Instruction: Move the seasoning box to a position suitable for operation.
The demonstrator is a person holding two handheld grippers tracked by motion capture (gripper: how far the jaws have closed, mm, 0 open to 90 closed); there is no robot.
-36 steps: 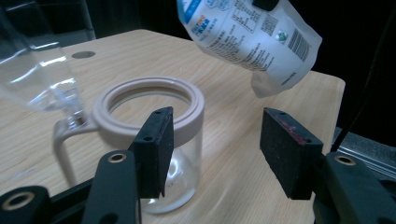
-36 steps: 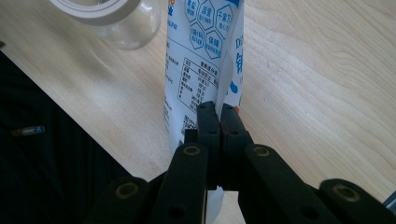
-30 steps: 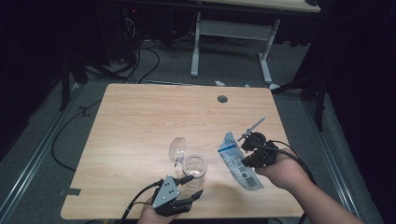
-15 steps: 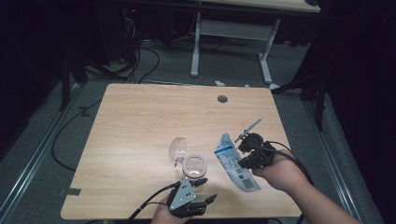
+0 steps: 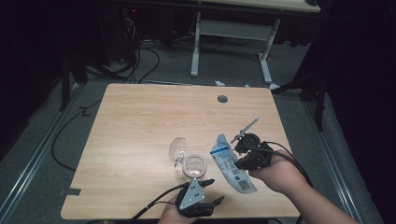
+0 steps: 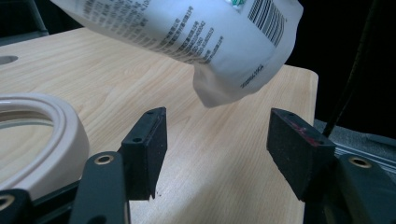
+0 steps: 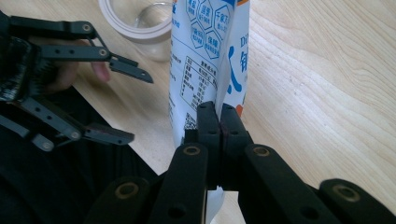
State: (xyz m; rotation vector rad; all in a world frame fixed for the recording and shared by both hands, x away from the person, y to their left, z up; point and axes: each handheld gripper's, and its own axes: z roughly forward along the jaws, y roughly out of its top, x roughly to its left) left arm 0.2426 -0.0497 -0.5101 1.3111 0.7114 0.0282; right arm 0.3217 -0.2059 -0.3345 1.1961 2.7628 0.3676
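One wooden table (image 5: 140,130) is seen, with one round cable hole (image 5: 222,99) at its far side. One white printed pouch (image 5: 231,163) is held clear of the tabletop, near the right edge, tilted with its upper end toward the jar. The right gripper (image 7: 218,122) is clenched on the pouch's edge. The left gripper (image 5: 214,190), at the near edge, has just been opening; its jaws stand apart with nothing between them, the pouch's lower corner (image 6: 219,93) hanging just beyond. One clear glass jar (image 5: 194,165) stands uncapped near the middle; one clear lid (image 5: 178,148) leans just to its left. Judged progress: jar opened, pouch lifted; opening and pouring appear not yet done.
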